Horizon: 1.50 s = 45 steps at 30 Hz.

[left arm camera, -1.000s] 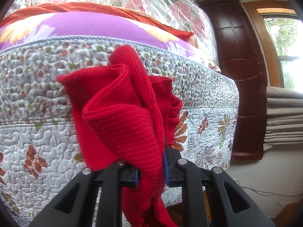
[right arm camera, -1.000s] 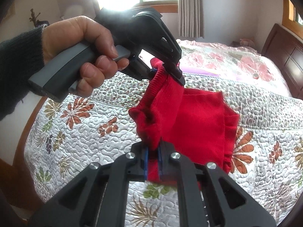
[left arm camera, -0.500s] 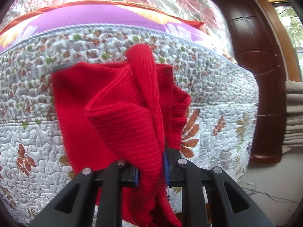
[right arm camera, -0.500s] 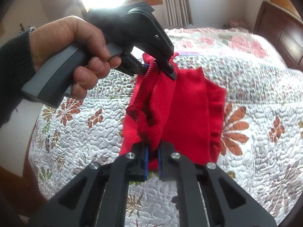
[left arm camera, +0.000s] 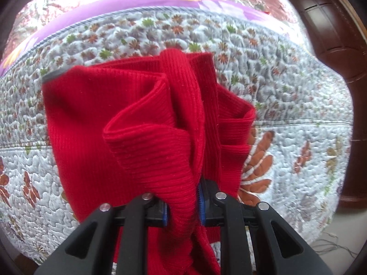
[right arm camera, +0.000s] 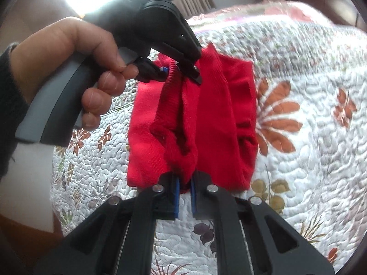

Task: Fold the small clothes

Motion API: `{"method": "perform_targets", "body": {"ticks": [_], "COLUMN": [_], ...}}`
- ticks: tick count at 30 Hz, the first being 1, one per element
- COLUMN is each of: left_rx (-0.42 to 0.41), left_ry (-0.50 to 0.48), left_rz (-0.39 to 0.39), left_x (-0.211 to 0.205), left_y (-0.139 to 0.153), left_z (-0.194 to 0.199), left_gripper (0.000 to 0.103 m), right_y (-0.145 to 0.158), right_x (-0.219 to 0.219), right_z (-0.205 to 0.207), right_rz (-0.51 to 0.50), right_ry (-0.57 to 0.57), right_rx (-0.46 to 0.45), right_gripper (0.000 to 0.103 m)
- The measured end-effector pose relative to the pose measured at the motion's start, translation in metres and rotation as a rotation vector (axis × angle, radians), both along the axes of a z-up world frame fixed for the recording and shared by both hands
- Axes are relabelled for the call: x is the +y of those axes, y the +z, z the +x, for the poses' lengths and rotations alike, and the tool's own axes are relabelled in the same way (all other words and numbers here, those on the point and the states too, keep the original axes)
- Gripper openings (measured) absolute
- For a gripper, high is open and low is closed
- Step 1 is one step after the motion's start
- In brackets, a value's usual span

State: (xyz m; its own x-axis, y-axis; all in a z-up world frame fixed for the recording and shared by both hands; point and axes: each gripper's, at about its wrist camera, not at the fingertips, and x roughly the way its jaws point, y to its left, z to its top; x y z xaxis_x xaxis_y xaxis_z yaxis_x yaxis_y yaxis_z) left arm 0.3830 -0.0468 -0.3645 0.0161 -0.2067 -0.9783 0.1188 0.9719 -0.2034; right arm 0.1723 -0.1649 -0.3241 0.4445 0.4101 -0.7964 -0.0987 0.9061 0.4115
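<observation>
The bed [right arm camera: 309, 119], under a puckered quilted cover with rust-brown flowers and green sprigs, fills both views and looks soft and yielding, so it should take the fold without sliding. Against it hangs the red garment [right arm camera: 220, 114], a fine ribbed knit bunched into thick rolls and loose loops, held up between the two tools just over the quilt. To lay it well, I judge both edges should come down level and taut together, so the slack loops flatten rather than crease. The left claw [right arm camera: 181, 68], gripped by a hand [right arm camera: 68, 68], is pinched on one rolled hem; the right claw [right arm camera: 184, 197] is narrowly clamped on the opposite edge, blue pads [right arm camera: 176, 197] biting cloth.
</observation>
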Motion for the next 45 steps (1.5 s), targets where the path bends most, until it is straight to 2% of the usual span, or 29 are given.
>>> {"method": "perform_targets", "body": {"ticks": [5,10,14,20,24,26,27,28,30,31,34,36,40,41,42,45], "left_rx": [-0.024,-0.06,-0.122,-0.22,-0.245,-0.241,-0.239,-0.244,-0.253,-0.264,-0.303,-0.343,-0.397,-0.405,-0.406,-0.404], "left_ry": [-0.004,0.026,0.082,0.087,0.069,0.064,0.062,0.063,0.087,0.113,0.15,0.16,0.167,0.166,0.162,0.139], "left_rz": [0.065,0.11,0.133,0.207,0.25,0.276,0.274,0.264,0.235,0.201,0.138,0.082,0.012,-0.035,-0.059,-0.106], "left_x": [-0.016,-0.025,-0.032,-0.046,-0.058,-0.067,-0.069,-0.071,-0.071,-0.067,-0.058,-0.049,-0.023,-0.014,0.003,0.026], "left_y": [-0.01,-0.011,-0.009,-0.003,-0.004,-0.009,-0.01,-0.01,-0.005,0.0,0.02,0.036,0.061,0.067,0.062,0.06], "left_z": [-0.003,-0.01,-0.022,-0.04,-0.042,-0.041,-0.04,-0.041,-0.042,-0.044,-0.048,-0.051,-0.056,-0.063,-0.052,-0.071], "left_gripper": [0.019,0.019,0.019,0.019,0.019,0.023,0.029,0.036,0.041,0.046,0.061,0.065,0.069,0.069,0.071,0.071], "right_y": [-0.019,-0.036,-0.042,-0.044,-0.049,-0.057,-0.062,-0.066,-0.076,-0.08,-0.09,-0.093,-0.08,-0.074,-0.069,-0.058], "right_x": [-0.016,-0.032,-0.041,-0.048,-0.057,-0.062,-0.065,-0.067,-0.072,-0.074,-0.085,-0.097,-0.115,-0.12,-0.126,-0.139], "right_z": [-0.001,-0.003,-0.006,-0.01,-0.015,-0.014,-0.014,-0.013,-0.012,-0.011,-0.012,-0.015,-0.016,-0.012,-0.006,0.028], "right_rz": [0.054,0.15,0.194,0.229,0.268,0.303,0.312,0.315,0.342,0.356,0.378,0.4,0.441,0.466,0.495,0.551], "right_ry": [-0.015,-0.035,-0.042,-0.039,-0.061,-0.077,-0.085,-0.09,-0.094,-0.095,-0.105,-0.121,-0.096,-0.094,-0.1,-0.111], "right_rx": [0.037,0.07,0.081,0.08,0.091,0.114,0.125,0.134,0.16,0.174,0.203,0.214,0.204,0.199,0.193,0.166], "right_gripper": [0.006,0.006,0.006,0.005,0.005,0.005,0.005,0.005,0.006,0.008,0.018,0.026,0.029,0.029,0.029,0.03]}}
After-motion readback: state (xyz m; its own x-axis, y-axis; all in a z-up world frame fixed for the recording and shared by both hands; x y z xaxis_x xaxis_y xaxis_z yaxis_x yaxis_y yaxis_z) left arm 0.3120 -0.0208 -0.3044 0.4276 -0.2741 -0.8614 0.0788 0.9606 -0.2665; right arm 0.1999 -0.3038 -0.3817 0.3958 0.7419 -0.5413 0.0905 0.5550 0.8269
